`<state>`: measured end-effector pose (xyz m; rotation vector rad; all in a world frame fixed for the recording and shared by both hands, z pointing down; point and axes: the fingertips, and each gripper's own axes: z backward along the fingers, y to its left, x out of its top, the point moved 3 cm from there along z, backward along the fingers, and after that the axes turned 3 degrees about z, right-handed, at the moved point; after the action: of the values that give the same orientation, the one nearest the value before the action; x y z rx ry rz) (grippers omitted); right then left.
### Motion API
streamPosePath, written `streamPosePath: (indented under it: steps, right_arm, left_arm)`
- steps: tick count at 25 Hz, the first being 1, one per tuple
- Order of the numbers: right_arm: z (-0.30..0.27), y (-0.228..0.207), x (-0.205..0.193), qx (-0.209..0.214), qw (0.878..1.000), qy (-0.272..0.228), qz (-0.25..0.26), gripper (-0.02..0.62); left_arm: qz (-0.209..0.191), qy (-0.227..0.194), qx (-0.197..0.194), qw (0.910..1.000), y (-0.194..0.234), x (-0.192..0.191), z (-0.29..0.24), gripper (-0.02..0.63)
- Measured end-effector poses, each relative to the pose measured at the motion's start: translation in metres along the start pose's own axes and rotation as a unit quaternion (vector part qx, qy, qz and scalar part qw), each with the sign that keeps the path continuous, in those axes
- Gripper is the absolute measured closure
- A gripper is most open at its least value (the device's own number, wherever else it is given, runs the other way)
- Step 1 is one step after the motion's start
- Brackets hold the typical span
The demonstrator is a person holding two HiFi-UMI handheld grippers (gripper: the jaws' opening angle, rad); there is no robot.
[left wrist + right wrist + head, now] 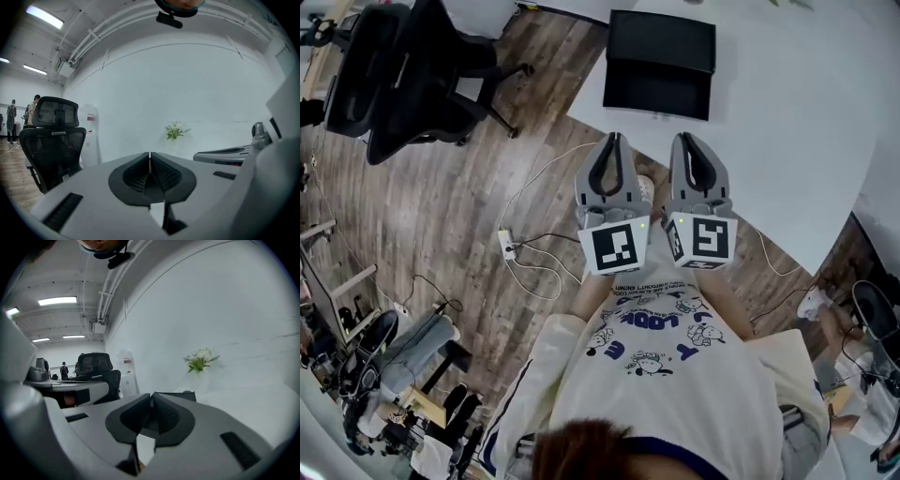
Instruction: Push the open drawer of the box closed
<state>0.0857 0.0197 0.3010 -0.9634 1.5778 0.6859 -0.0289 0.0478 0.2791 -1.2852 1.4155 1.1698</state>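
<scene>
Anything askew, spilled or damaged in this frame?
Nothing damaged or spilled. The black box on the white table has its drawer pulled out, and a power strip with loose cables lies on the floor.

Matt black box (659,56), smooth white table (797,131) — faint sheen, wood-grain plank floor (431,225), mesh-backed chair (380,70)

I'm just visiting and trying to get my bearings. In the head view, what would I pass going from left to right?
black office chair → white power strip → left gripper → right gripper
</scene>
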Motion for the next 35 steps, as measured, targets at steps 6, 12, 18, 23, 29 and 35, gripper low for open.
streamPosePath:
  steps: [6, 12, 18, 23, 29, 35]
  right_arm:
    - [-0.017, -0.001, -0.012, -0.006, 1.0, 0.026, -0.01, 0.555]
    - [-0.046, -0.004, -0.038, -0.022, 0.998, 0.054, -0.015, 0.555]
    - [-0.071, -0.008, -0.063, -0.045, 0.995, 0.085, -0.022, 0.554]
    - [-0.078, -0.011, -0.082, -0.06, 0.992, 0.105, -0.031, 0.554]
    - [-0.086, -0.01, -0.102, -0.062, 0.989, 0.126, -0.039, 0.554]
    - [-0.088, -0.011, -0.118, -0.062, 0.986, 0.15, -0.044, 0.477]
  left_arm:
    - [0.006, 0.026, -0.007, 0.9996, 0.008, -0.012, -0.018, 0.584]
    - [0.009, 0.052, -0.018, 0.9985, 0.023, -0.035, -0.047, 0.584]
    - [0.004, 0.081, -0.041, 0.9958, 0.033, -0.053, -0.07, 0.584]
    - [-0.004, 0.111, -0.061, 0.992, 0.034, -0.074, -0.081, 0.584]
    - [-0.001, 0.13, -0.08, 0.9883, 0.035, -0.092, -0.093, 0.584]
    - [-0.003, 0.136, -0.086, 0.987, 0.033, -0.097, -0.1, 0.584]
